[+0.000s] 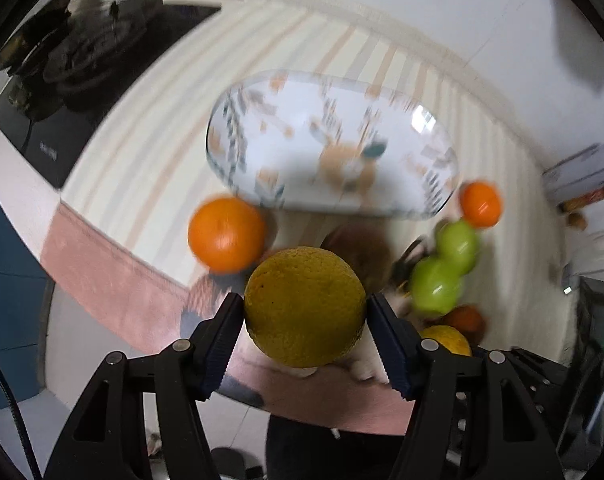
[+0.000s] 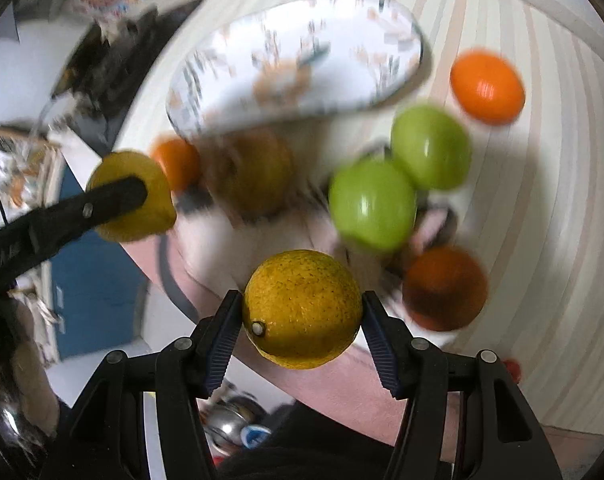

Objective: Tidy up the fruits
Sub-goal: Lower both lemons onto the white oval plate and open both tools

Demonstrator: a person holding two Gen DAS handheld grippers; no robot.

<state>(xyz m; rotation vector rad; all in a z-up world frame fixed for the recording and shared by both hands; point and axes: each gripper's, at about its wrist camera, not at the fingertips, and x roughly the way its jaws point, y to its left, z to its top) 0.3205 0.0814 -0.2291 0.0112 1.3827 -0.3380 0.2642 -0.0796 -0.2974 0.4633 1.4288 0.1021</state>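
My left gripper [image 1: 305,309] is shut on a yellow-green citrus fruit [image 1: 304,306], held above the table. My right gripper [image 2: 302,312] is shut on a yellow orange [image 2: 302,308] with its stem end facing me. The right wrist view also shows the left gripper's finger [image 2: 114,200] across its fruit [image 2: 142,220] at the left. Below lie two green apples [image 2: 372,204] [image 2: 430,146], a bright orange [image 2: 487,87], a dark orange [image 2: 444,288], a brownish-yellow fruit [image 2: 250,172] and a small orange [image 2: 176,164]. An oval patterned plate [image 1: 298,96] sits beyond them, with no fruit on it.
A cream striped mat [image 1: 142,128] covers the table, with a pink border [image 1: 102,272] along its near edge. A black appliance [image 1: 82,80] stands at the far left. Boxes [image 1: 582,176] sit at the right edge. The frames are blurred.
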